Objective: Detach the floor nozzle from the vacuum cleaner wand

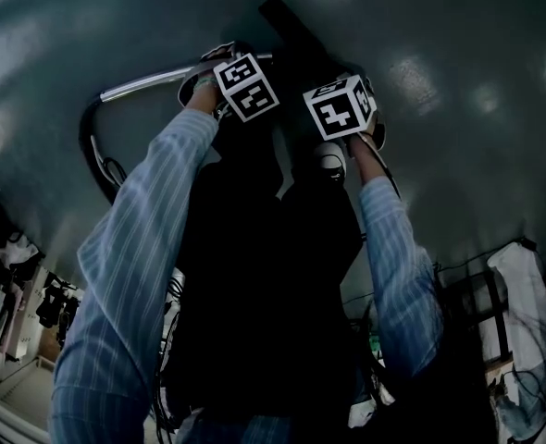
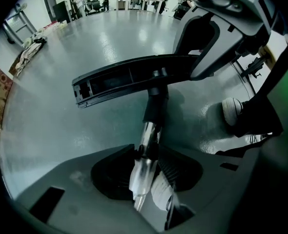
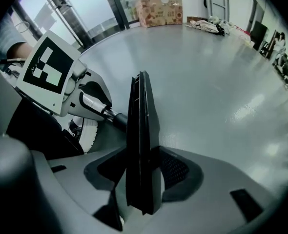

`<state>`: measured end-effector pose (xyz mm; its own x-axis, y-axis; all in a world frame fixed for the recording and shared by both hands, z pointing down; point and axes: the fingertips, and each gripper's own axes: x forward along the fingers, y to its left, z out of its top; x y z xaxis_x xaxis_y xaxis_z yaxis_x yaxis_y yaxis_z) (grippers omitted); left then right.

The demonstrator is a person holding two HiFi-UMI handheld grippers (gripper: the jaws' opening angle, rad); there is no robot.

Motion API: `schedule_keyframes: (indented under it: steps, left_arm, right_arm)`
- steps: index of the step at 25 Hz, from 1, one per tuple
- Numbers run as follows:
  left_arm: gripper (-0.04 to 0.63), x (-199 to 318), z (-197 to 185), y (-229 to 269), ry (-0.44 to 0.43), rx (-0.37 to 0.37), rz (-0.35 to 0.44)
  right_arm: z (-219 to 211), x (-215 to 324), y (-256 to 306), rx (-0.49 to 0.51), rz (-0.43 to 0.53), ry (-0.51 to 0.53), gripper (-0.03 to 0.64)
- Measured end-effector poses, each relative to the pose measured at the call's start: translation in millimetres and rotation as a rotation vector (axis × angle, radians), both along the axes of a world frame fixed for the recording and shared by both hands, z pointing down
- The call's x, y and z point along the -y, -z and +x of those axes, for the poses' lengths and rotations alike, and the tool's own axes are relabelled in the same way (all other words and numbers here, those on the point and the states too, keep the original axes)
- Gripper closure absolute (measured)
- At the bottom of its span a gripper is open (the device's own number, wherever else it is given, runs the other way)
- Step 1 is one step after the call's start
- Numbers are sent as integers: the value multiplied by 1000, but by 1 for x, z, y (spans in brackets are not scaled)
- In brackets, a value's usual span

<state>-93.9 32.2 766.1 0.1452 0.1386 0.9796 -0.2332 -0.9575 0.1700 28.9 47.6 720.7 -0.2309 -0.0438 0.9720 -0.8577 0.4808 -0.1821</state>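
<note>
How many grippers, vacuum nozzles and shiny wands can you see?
grippers: 2, the left gripper and the right gripper
floor nozzle: 1
wand: 1
total: 4

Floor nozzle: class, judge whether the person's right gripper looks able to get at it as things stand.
Likely yes. The floor nozzle already stands edge-on between the jaws of the right gripper, its pads against the nozzle's sides, with nothing between. The left gripper grips the chrome wand, clear of that end.
</note>
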Motion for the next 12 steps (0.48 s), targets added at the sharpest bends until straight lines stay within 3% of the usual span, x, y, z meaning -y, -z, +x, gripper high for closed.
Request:
schedule_keyframes:
  steps: [4,9,12]
  left_arm:
    - [451,-1,0,-3,62,-11,-23]
    - [449,1,-1,-4,83,-13,-18]
    - [448,-1,1,-3,93,-20,-20]
  right_arm:
    - [4,-2,-3,-31,-21,-44,406]
    - [6,-13,1,3,-148,-245,405]
    - [11,-10,3,-70,-64,-201,407]
